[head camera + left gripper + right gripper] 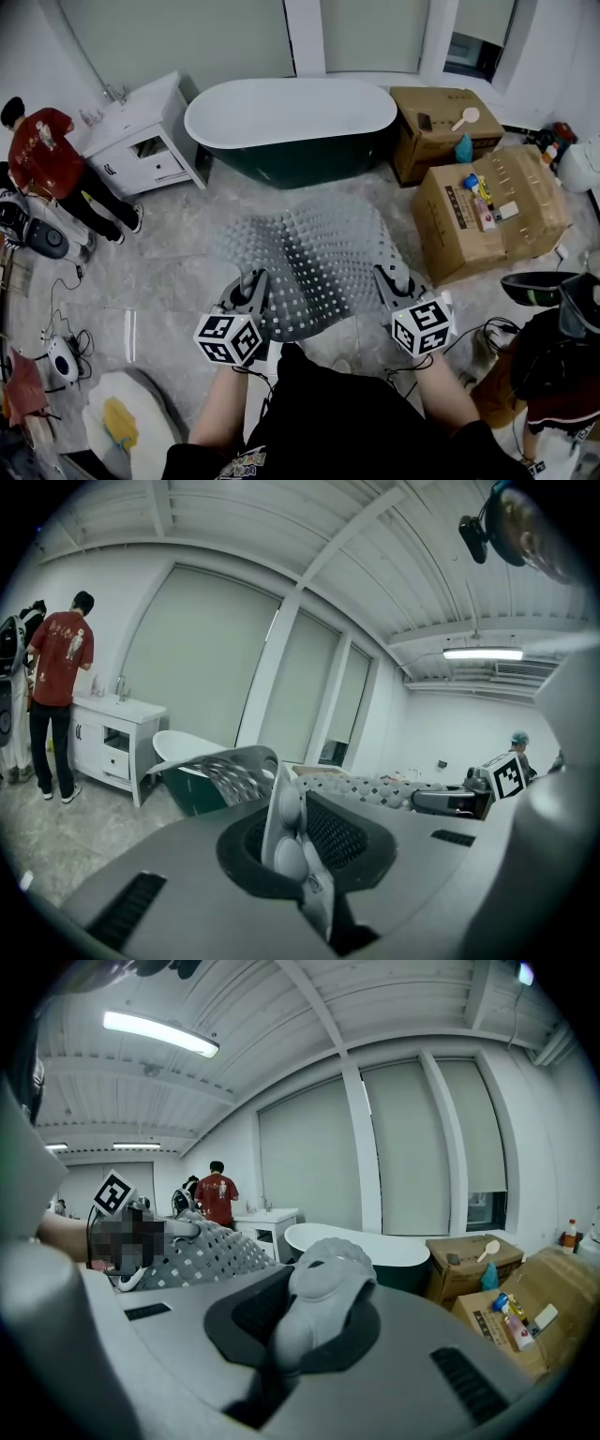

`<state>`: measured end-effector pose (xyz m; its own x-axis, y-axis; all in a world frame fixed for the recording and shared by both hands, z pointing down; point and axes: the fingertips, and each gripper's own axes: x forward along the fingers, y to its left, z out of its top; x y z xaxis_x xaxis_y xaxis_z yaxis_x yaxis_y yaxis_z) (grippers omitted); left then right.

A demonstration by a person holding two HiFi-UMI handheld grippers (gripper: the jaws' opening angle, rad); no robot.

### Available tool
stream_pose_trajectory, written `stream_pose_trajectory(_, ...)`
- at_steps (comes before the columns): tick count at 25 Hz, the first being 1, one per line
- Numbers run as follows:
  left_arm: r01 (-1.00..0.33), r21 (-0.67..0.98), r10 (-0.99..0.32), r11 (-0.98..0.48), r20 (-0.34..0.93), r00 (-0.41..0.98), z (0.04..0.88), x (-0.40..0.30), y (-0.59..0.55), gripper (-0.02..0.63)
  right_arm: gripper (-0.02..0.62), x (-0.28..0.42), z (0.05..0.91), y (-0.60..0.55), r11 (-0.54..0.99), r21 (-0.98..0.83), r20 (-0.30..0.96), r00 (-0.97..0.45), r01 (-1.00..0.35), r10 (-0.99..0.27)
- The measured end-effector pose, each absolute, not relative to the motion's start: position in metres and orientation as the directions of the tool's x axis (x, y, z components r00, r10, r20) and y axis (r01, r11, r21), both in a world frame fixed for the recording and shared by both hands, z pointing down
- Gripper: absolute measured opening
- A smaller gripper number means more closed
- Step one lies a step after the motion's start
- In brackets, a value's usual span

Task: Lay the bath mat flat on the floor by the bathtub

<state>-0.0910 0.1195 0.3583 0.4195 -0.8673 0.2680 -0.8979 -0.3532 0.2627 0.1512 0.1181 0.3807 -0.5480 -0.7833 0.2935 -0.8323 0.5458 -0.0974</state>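
A grey bath mat [309, 253] with rows of holes and bumps hangs spread in the air between my two grippers, in front of the bathtub [300, 159], which is white inside and dark green outside. My left gripper [251, 283] is shut on the mat's near left corner, and my right gripper [386, 279] is shut on the near right corner. In the left gripper view the mat's edge [286, 822] stands pinched between the jaws of the left gripper [298, 834]. In the right gripper view a bunched fold of mat [323, 1283] fills the jaws of the right gripper [317, 1327].
A white vanity cabinet [141, 141] stands left of the tub, with a person in a red shirt [45, 155] beside it. Two cardboard boxes [492, 211] holding small items sit right of the tub. Cables and devices [61, 352] lie at the left. Another person [553, 361] crouches at the lower right.
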Motion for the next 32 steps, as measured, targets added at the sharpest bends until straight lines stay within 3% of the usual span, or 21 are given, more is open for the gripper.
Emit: stream_pose_trajectory(32,-0.844,0.342,-0.779,-0.413,0.347,0.522,0.403,-0.293,-0.131,0.038,0.029,-0.041,0.410,-0.109,0.435,-0.111,0.409,-0.440,-0.893,-0.799)
